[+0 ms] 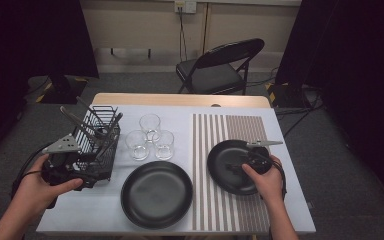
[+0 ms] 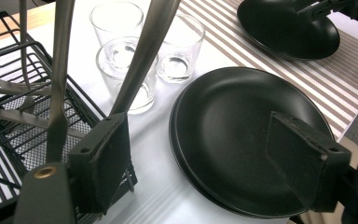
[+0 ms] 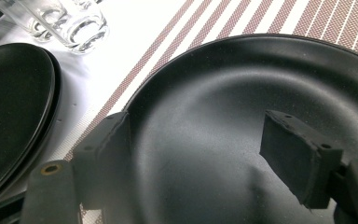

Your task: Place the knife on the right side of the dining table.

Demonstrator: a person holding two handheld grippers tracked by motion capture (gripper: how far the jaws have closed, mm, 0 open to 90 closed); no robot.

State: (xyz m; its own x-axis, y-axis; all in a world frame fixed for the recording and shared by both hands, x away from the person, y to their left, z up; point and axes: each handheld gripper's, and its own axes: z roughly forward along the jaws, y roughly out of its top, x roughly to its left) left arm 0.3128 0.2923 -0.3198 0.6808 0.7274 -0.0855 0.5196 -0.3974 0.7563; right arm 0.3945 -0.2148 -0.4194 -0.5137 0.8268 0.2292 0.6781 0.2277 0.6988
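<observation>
A black wire rack (image 1: pixel 100 140) stands at the table's left with several metal utensils (image 1: pixel 80 120) leaning in it. My left gripper (image 1: pixel 87 165) is at the rack's near right corner, jaws wide open (image 2: pixel 196 135). One utensil handle (image 2: pixel 144 51) rises just behind the left pad; nothing lies between the pads. A black plate (image 1: pixel 156 194) lies at the front centre, with a second rim showing under it (image 2: pixel 233 130). Another black plate (image 1: pixel 227 160) rests on the striped placemat (image 1: pixel 230 125). My right gripper (image 1: pixel 235 167) hovers over it, open and empty (image 3: pixel 196 135).
Three clear glasses (image 1: pixel 150 137) cluster between the rack and the placemat, close behind the front plate (image 2: pixel 126 70). A folding chair (image 1: pixel 220 67) stands beyond the table's far edge. The table's front edge runs just below the front plate.
</observation>
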